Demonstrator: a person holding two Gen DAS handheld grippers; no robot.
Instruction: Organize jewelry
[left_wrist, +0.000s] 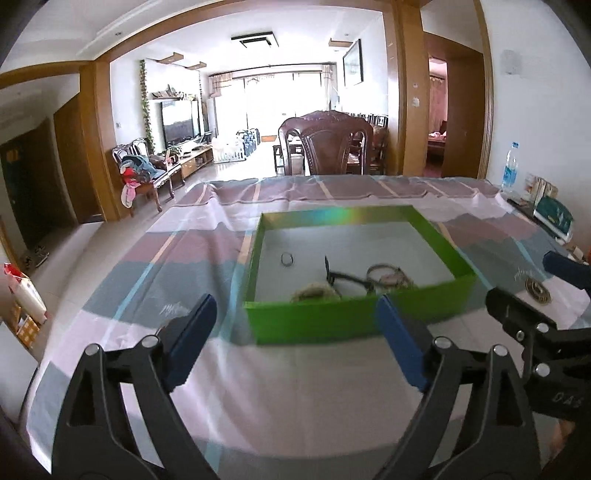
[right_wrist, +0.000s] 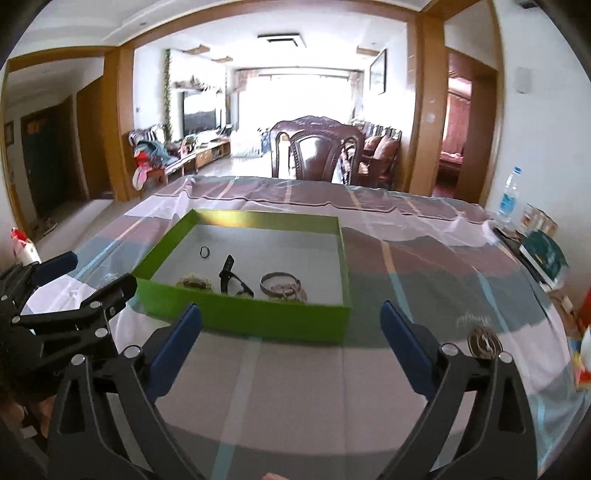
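Note:
A green box (left_wrist: 354, 319) (right_wrist: 258, 321) sits on the striped tablecloth. Inside lie a small dark ring (left_wrist: 287, 258) (right_wrist: 205, 252), a black strap (left_wrist: 347, 277) (right_wrist: 231, 277), a silver bangle with a beaded piece (left_wrist: 386, 275) (right_wrist: 282, 286) and a pale bracelet (left_wrist: 316, 292) (right_wrist: 194, 282). A round coiled gold piece (left_wrist: 537, 290) (right_wrist: 484, 343) lies on the cloth to the right of the box. My left gripper (left_wrist: 295, 317) is open and empty just before the box. My right gripper (right_wrist: 291, 325) is open and empty, with the gold piece beside its right finger.
A wooden chair (left_wrist: 327, 146) stands at the table's far edge. A water bottle (left_wrist: 510, 168) (right_wrist: 509, 195) and books (left_wrist: 552, 218) (right_wrist: 543, 254) sit at the right side. A colourful object (right_wrist: 581, 362) lies at the right edge.

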